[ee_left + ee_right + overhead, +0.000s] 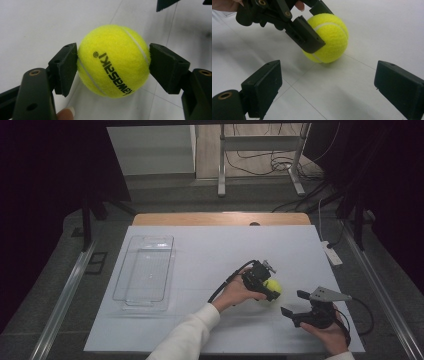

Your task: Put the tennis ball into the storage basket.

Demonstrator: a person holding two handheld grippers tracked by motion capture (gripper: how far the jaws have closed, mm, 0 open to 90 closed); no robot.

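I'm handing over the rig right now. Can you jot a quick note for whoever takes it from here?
Left hand-held gripper: shut on the tennis ball, pads on both its sides; ball still on the white table cover.
Right hand-held gripper: open, empty, near the ball and pointing at it.
Clear tray: at the table's left, empty.
Done: ball gripped.
Left: lifting it; probably into the tray.

I see a wooden table (220, 218) covered by a white sheet (215, 255), standing on grey carpeted floor (165, 195). Beyond it stands a metal frame stand (260, 142) with loose black cables (260, 160). Dark curtains (45, 180) flank both sides.
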